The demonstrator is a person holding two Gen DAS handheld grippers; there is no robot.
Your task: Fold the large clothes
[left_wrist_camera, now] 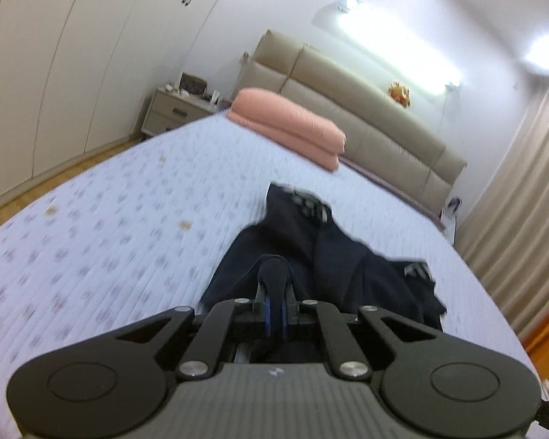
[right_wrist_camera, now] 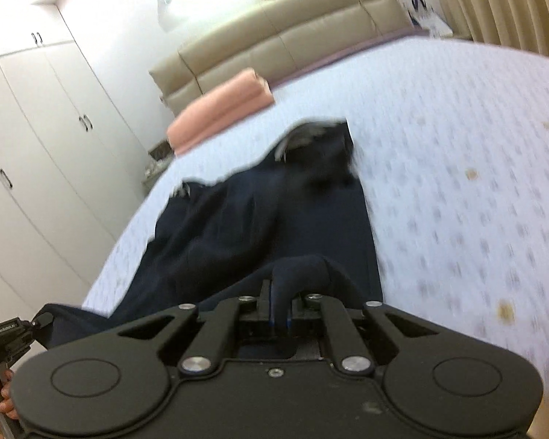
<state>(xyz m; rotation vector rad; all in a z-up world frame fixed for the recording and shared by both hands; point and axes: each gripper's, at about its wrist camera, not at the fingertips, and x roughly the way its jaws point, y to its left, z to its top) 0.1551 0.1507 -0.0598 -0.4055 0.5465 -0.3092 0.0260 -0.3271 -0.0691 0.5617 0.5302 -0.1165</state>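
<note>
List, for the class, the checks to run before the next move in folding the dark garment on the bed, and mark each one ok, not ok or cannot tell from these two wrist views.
1. Left gripper shut on the dark garment: ok, a fold of cloth sits pinched between its fingers.
2. Right gripper shut on the same garment: ok, cloth bunches over its fingertips.
3. Garment lying flat on the bed: not ok, it is rumpled and ridged.
4. Pink folded bedding apart from the garment: ok, it lies near the headboard.
5. Which edge of the garment each gripper holds: cannot tell, the pictures are blurred.
</note>
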